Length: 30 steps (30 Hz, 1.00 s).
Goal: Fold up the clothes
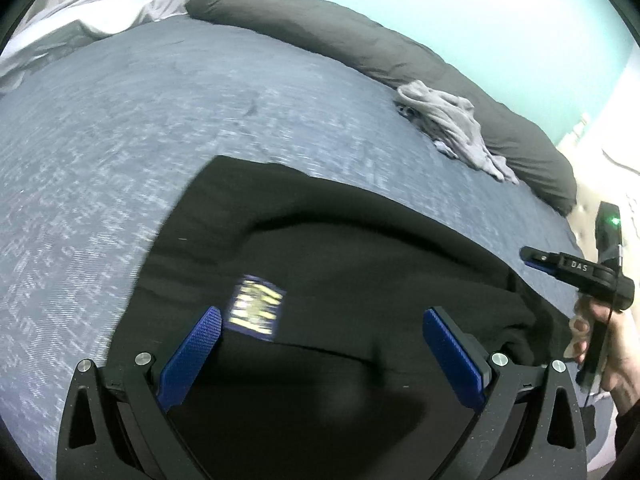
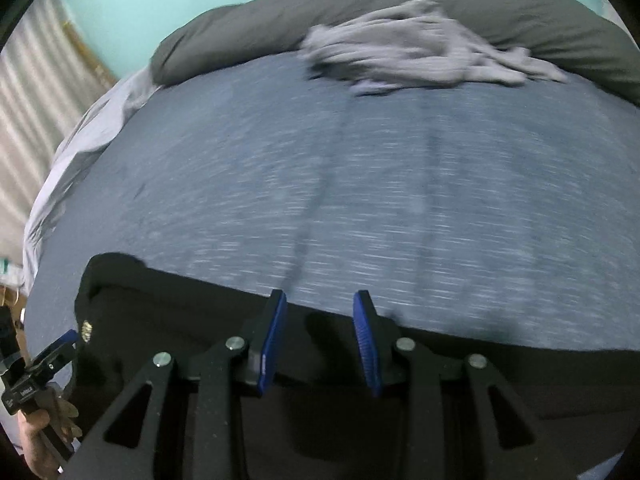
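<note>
holding my left gripper [image 1: 322, 344] spread wide above the black garment [image 1: 340, 240], i've got nothing between its blue pads, and the blue-and-gold patch [image 1: 256, 310] sits just past the left one. my right gripper [image 2: 320, 332] is partly parted over the garment's far edge, also empty. i'd guess both hang there to be ready for an edge or a smoothing pass. the garment lies at the near edge of the bed [image 2: 360, 180], its long axis running along that edge, left to right; blur keeps me from telling whether it's already folded once. a crumpled grey garment [image 1: 452, 124] waits at the far edge against the dark rolled duvet [image 1: 360, 48].
</note>
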Motion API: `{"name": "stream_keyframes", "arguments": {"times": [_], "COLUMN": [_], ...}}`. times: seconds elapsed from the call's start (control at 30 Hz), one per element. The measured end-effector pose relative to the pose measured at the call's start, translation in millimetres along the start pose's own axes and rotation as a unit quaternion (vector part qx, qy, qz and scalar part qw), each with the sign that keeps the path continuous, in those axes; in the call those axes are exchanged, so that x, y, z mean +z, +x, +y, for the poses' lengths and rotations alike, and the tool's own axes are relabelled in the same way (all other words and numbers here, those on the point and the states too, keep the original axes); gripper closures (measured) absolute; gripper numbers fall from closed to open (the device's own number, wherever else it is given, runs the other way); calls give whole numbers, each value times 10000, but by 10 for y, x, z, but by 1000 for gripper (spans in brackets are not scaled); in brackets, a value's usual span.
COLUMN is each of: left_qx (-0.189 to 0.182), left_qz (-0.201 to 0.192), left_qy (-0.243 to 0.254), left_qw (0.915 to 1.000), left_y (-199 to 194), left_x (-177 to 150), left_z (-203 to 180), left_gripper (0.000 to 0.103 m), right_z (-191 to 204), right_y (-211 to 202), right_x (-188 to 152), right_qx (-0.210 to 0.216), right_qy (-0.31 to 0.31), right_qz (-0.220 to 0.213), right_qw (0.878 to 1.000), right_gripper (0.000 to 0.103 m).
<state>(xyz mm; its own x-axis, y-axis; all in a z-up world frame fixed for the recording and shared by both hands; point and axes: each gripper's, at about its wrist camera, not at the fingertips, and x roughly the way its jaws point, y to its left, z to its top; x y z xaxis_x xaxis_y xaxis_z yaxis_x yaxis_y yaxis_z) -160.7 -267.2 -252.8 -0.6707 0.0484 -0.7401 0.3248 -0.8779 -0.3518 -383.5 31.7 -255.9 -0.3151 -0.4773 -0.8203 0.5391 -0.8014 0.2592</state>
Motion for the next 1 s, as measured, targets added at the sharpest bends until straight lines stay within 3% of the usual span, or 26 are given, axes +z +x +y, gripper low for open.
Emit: {"name": "stream_keyframes", "arguments": {"times": [0.43,0.5,0.7,0.83,1.0], "left_qx": [49,37,35,19,-23], "left_qz": [-50,-48,-28,-26,-14], "left_qy": [-378,-398,-438,-430,-458], "left_qw": [9993,9992,9990,9991,9989], "left_y": [-83,-79,-63,-64,-68], "left_x": [2,3,4,12,2], "left_z": [466,483,523,520,518], "left_gripper": [0,0,0,0,0], "right_z": [727,744,773,856,917], "right_y": [649,724,779,630,588], "right_x": [35,-20,-141,-254,-439], "right_qx": [200,265,273,359,495], "right_qy": [-661,-711,-879,-1114,-1305], "right_qz": [479,576,724,573,755], "right_qw": [9965,9955,9931,9915,9873], "right_gripper": [67,71,99,103,103]}}
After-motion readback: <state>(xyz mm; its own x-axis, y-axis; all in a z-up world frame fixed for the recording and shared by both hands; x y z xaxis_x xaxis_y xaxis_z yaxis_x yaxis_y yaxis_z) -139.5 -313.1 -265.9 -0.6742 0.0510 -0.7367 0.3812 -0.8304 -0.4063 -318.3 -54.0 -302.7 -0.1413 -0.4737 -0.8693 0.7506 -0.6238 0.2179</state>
